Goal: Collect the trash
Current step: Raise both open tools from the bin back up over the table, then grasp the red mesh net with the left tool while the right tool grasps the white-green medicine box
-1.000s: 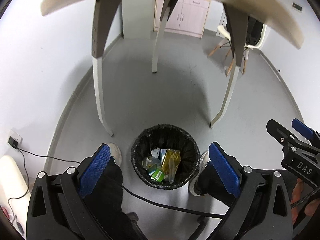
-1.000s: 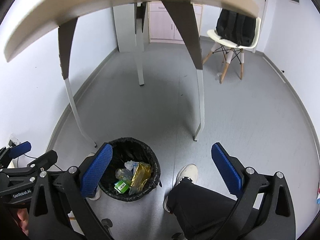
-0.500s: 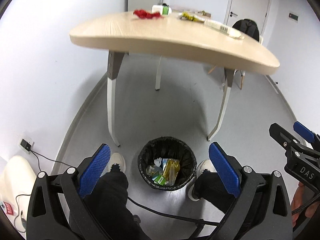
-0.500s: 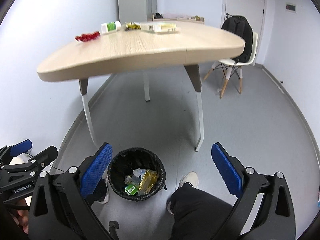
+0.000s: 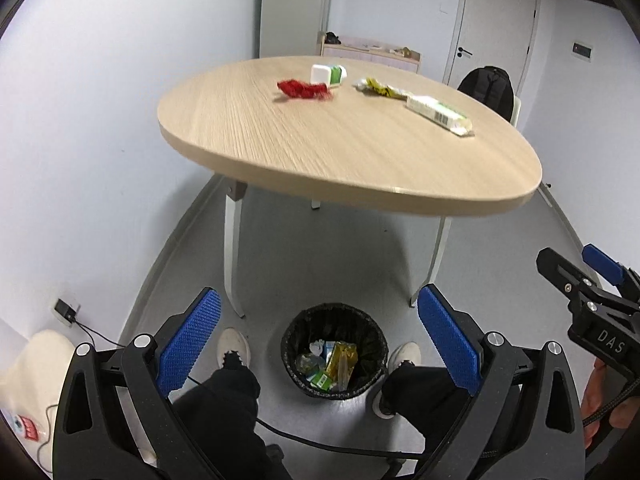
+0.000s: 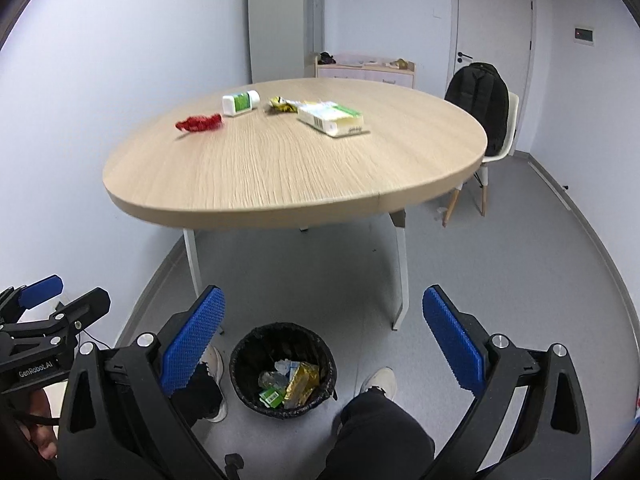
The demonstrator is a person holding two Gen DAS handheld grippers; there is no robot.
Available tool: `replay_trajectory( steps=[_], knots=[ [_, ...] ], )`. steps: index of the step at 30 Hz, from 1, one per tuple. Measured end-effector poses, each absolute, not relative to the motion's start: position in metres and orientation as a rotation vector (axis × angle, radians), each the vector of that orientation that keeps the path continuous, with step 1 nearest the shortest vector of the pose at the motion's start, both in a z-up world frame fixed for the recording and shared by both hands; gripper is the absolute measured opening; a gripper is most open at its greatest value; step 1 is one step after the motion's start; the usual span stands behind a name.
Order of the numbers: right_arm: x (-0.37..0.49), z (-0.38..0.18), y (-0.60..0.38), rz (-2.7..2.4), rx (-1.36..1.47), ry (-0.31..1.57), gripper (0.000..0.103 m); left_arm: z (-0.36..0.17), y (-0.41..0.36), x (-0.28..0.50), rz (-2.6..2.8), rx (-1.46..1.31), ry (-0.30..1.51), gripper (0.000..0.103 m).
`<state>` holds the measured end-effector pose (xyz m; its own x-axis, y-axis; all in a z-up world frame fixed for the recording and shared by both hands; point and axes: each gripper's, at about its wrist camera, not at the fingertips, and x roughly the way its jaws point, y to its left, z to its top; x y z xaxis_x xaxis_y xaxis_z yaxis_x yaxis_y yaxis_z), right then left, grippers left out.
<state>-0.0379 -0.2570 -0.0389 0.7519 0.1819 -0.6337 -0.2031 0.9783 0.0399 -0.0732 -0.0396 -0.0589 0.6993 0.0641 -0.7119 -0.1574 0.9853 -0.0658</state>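
Observation:
A black bin point(image 5: 335, 350) point(image 6: 285, 364) with several wrappers inside stands on the floor between the person's feet. On the wooden table point(image 5: 340, 152) point(image 6: 280, 168) lie a red wrapper point(image 5: 303, 89) point(image 6: 199, 123), a white and green bottle point(image 5: 328, 73) point(image 6: 241, 102), a yellow wrapper point(image 5: 378, 86) point(image 6: 282, 105) and a white carton point(image 5: 438, 114) point(image 6: 331, 118). My left gripper point(image 5: 320, 340) is open and empty above the bin. My right gripper point(image 6: 324, 340) is open and empty, also above the bin.
A white chair point(image 6: 494, 148) with a black backpack point(image 6: 478, 104) stands at the table's far right. A low cabinet point(image 6: 362, 66) and a door point(image 6: 492, 40) are at the back. A cable point(image 5: 320, 440) runs across the floor near the feet.
Both grippers have risen and tilted up from under the table edge. The table top and the trash on it have come into view. The bin looks smaller and lower.

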Motion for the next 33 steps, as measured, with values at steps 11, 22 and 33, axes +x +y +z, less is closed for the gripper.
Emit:
replay_trajectory(
  steps=[11, 22, 33],
  knots=[
    [0.005, 0.000, -0.251, 0.219, -0.045, 0.649, 0.095, -0.035, -0.022, -0.030, 0.134, -0.143, 0.779, 0.097],
    [0.094, 0.008, -0.243, 0.224, -0.051, 0.663, 0.095, -0.024, -0.002, 0.066, 0.134, -0.121, 0.797, 0.097],
    [0.161, 0.002, -0.234, 0.223, -0.055, 0.702, 0.095, -0.023, 0.016, 0.137, 0.130, -0.110, 0.817, 0.097]
  ],
)
